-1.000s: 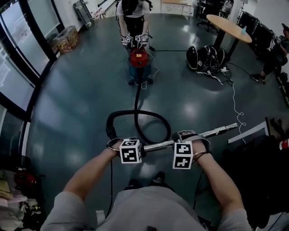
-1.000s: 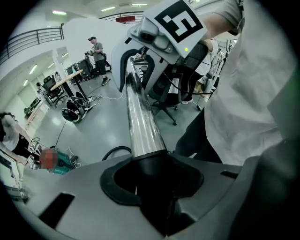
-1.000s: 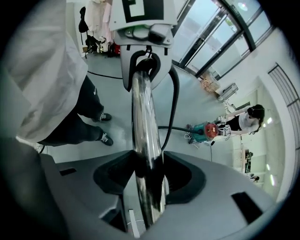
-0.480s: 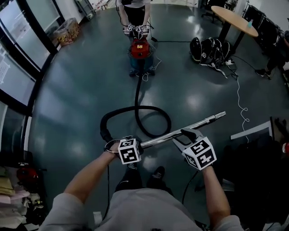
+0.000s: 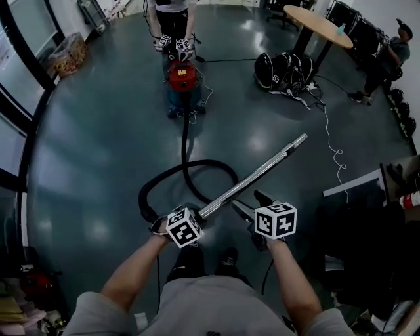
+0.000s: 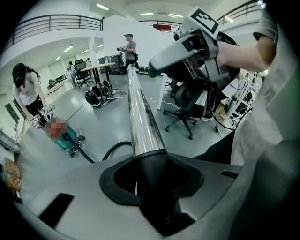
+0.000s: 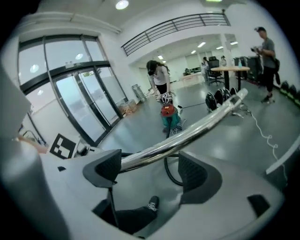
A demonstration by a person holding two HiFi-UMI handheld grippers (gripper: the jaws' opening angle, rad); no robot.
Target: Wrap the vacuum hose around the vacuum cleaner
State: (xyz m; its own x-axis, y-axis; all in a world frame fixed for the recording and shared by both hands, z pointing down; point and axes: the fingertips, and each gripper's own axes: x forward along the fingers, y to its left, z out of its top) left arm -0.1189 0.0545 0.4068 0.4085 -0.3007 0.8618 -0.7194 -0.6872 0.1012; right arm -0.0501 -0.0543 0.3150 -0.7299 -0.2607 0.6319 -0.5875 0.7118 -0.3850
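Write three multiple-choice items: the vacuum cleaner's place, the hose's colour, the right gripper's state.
1. Vacuum cleaner: A by the other person's feet; B at the wearer's feet; C out of view.
2. Hose: A black; B white; C orange.
3. Right gripper: A open; B shut on the metal tube; C shut on the hose.
Key: A, it stands far off below that person; A, black loops lie on the floor; A, its jaws have just been opening, pads clear of the tube.

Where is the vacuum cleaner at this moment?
In the head view, upper centre-left: the vacuum cleaner stands on the floor at another person's feet, at the far end of the black hose.
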